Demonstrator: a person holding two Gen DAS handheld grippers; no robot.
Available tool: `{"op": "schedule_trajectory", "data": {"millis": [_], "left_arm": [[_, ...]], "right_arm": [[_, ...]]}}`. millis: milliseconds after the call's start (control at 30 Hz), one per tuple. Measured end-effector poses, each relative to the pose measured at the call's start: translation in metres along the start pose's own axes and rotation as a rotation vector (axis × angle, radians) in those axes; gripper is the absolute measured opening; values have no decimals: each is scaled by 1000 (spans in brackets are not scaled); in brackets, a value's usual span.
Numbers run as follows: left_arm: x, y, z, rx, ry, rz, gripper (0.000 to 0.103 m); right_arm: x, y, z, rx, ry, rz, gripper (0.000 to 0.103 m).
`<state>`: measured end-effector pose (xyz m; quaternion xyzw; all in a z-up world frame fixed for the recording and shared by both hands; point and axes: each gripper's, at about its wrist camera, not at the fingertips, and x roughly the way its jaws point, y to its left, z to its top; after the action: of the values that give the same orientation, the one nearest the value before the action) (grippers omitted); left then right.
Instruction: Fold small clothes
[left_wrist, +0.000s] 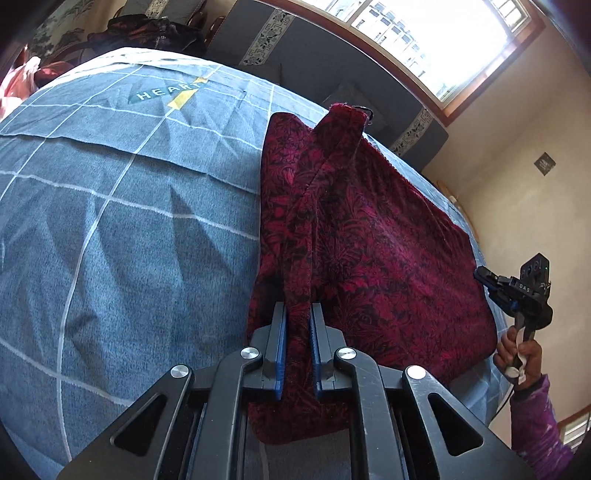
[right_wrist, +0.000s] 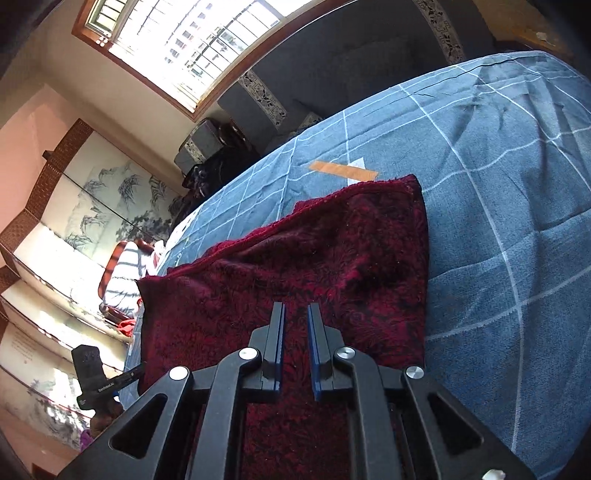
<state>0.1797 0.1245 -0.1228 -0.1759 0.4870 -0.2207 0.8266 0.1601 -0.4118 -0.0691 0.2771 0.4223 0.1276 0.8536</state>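
Garment (left_wrist: 369, 236), dark red floral, lies on the blue checked bed cover (left_wrist: 110, 221), one fold of it lifted toward the window (left_wrist: 424, 40). Left tool (left_wrist: 298, 321) is clamped on that raised fold. Right tool (right_wrist: 295, 321) hovers over the garment's near edge, blue pads (right_wrist: 314, 332) apart, gripping nothing.

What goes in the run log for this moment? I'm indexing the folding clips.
left gripper: shut on red garment, edge lifted | right gripper: open above garment | surface: blue checked bedsheet
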Motion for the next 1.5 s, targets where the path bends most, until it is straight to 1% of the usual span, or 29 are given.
{"op": "schedule_trajectory", "data": {"millis": [67,167,233,300,333,367,400,433,467,500,533,600,667,733,767,800,867,933,1000,1067,1133,1233,1267,1300,1333,1400,1433,1467,1500], "left_arm": [[-3,4,-8,-8,7,6,10],[-9,4,-18,25,26,37,10],[-17,-5,-15,80,-11,76,10],[-31,-21,-5,141,-76,139,10],[-38,-30,2,160,-110,144,10],[-45,-41,9,178,-150,104,12],[-50,-50,15,197,-179,42,12],[-50,-60,23,215,-188,-20,14],[-44,-69,32,229,-174,-79,15],[-32,-77,41,228,-148,-120,15],[-18,-81,51,217,-125,-143,15],[11,-82,68,210,-108,-146,15],[35,-75,85,205,-108,-100,15],[56,-57,99,157,-96,-31,15],[63,-44,103,113,-94,-10,15],[67,-29,105,60,-94,-19,15],[70,-6,104,-25,-105,-63,15],[74,5,100,-62,-108,-64,15],[75,11,98,-90,-126,-90,15],[77,7,96,-72,-130,-70,15],[77,-1,94,-28,-139,-34,15],[74,-13,97,19,-139,5,15],[69,-17,97,30,-144,9,16],[60,-22,97,41,-157,7,17],[51,-26,98,50,-175,2,22],[28,-30,96,79,-197,1,52],[18,-30,94,100,-201,16,79],[9,-31,93,129,-206,29,91],[1,-30,91,162,-205,32,92]], "right_arm": [[-1,-2,-3,2,-4,3,12],[-10,-2,-7,-4,-20,58,14],[-18,5,-9,-43,-30,69,15],[-23,13,-11,-95,-38,41,15],[-24,16,-11,-113,-37,30,15],[-26,19,-10,-125,-40,23,15],[-26,22,-8,-133,-43,23,15],[-26,25,-5,-140,-46,26,15],[-24,27,0,-143,-47,21,15],[-20,28,6,-140,-44,10,15],[-14,30,13,-127,-36,4,15],[-1,27,28,-101,-29,3,15],[12,22,43,-78,-23,-8,15],[27,8,56,-42,-1,-28,14],[32,0,61,-24,3,-69,15],[37,-8,65,-7,8,-96,14],[45,-24,67,40,23,-108,8],[52,-31,63,46,39,-116,1],[59,-33,56,40,35,-130,0],[60,-33,55,38,20,-124,0],[61,-33,55,37,15,-120,0],[54,-41,53,72,-1,-68,0],[45,-41,53,87,-27,-57,2],[32,-38,53,91,-70,-42,13],[17,-33,50,81,-115,-35,14],[-6,-15,42,23,-145,-11,16],[-14,-4,34,-21,-147,-9,18],[-20,8,25,-71,-146,-10,19],[-23,21,15,-126,-141,-8,21]]}}
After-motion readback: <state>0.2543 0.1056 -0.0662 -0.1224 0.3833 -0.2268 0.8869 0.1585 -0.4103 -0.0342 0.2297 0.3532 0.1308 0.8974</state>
